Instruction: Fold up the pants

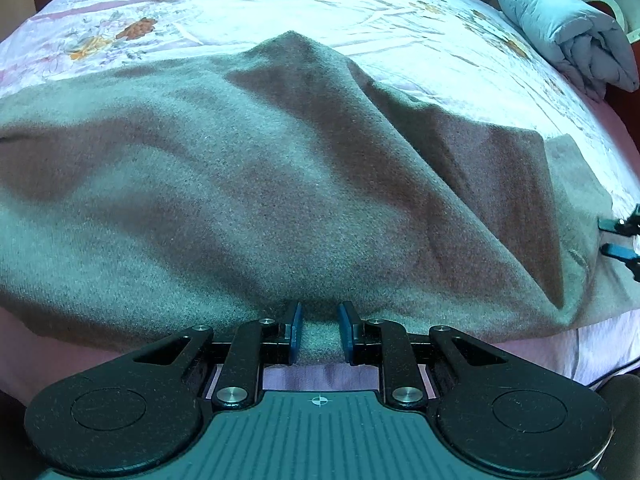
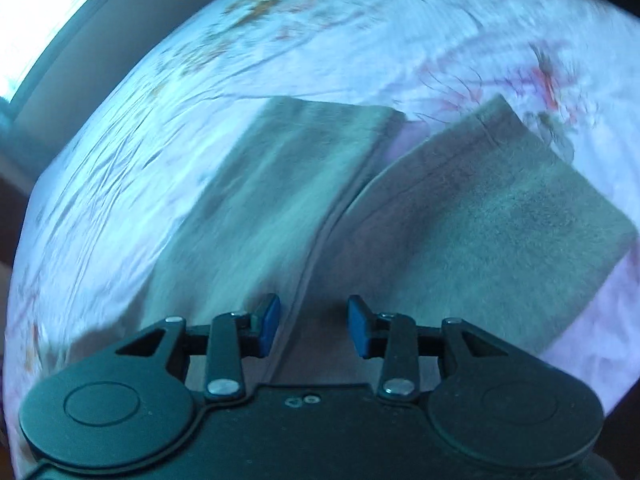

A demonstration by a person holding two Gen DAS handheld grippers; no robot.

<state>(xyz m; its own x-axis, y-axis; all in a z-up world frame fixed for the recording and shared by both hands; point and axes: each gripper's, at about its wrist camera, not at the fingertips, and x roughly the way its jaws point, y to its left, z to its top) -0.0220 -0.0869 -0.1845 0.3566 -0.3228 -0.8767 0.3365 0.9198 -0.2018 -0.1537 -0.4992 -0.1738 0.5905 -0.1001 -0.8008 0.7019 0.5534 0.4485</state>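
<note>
Grey-brown fleece pants (image 1: pixel 248 184) lie spread on a floral bed sheet (image 1: pixel 240 4). In the left wrist view my left gripper (image 1: pixel 319 330) pinches a ridge of the pants' near edge between its blue pads. The right gripper shows at that view's right edge (image 1: pixel 616 236). In the right wrist view the two pant legs (image 2: pixel 280 184) (image 2: pixel 492 216) run away from me with a gap between them. My right gripper (image 2: pixel 314 328) is open, its pads either side of the crotch seam, with fabric under them.
A rolled pale-blue quilt (image 1: pixel 568 28) lies at the far right corner of the bed. The bed sheet (image 2: pixel 280 40) extends beyond the leg ends. A dark headboard or wall edge (image 2: pixel 92 28) runs along the left in the right wrist view.
</note>
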